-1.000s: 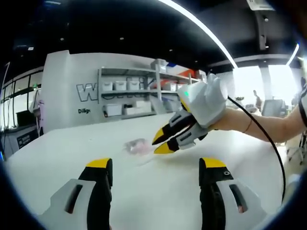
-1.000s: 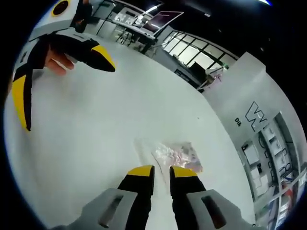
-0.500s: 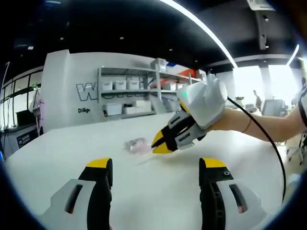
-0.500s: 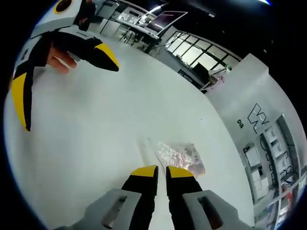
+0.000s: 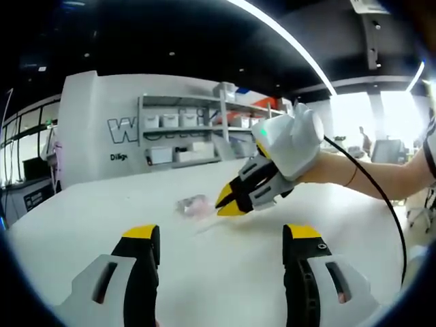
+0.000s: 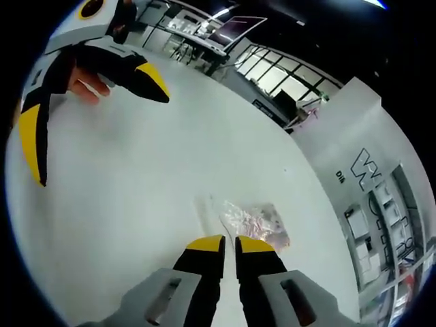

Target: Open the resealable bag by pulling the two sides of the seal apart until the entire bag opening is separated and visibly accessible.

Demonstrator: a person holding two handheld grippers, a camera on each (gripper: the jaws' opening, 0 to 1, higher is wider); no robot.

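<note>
Bag (image 6: 253, 223) edge hides behind the nearly closed right claw (image 6: 229, 242), contact unclear; left claw (image 5: 223, 233) gapes.

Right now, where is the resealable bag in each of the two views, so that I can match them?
Left gripper view: the resealable bag lies on the white table, left of centre, just left of the right gripper.
Right gripper view: the bag lies just past the right gripper, right of centre.
Shared landmark: the shelving unit.
</note>
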